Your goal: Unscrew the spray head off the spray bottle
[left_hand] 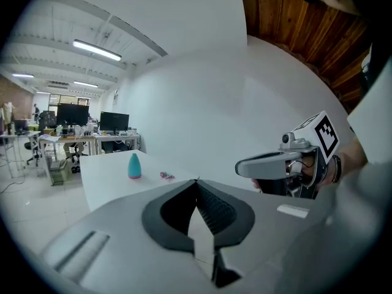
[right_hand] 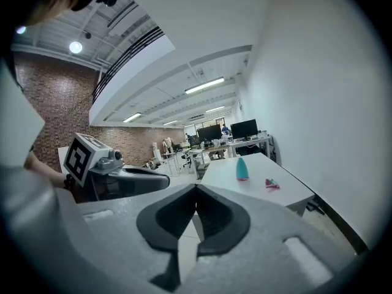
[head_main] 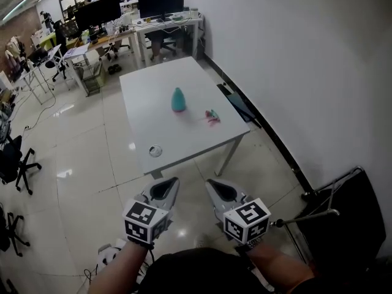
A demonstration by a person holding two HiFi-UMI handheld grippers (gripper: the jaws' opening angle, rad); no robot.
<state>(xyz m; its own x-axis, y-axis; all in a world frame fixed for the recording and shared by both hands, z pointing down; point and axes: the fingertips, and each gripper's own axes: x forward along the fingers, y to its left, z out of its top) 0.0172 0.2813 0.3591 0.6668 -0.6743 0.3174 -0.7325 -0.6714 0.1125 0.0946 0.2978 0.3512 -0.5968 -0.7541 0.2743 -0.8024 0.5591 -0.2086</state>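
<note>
While both grippers hover over the tiled floor (head_main: 92, 158), a white table (head_main: 153, 84) stands ahead of them beside a wall (head_main: 294, 54). The left gripper (head_main: 173, 180) and right gripper (head_main: 209, 182) sit side by side, each with its jaws closed together on nothing. The teal spray bottle (head_main: 178, 100) stands upright mid-table, well apart from both. Near it lies a small pink piece (head_main: 212, 116), possibly the spray head. A small round object (head_main: 155, 151) rests by the table's near edge.

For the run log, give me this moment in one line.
left gripper: shut, empty | right gripper: shut, empty | bottle: upright on table | spray head: lying beside bottle, apart
</note>
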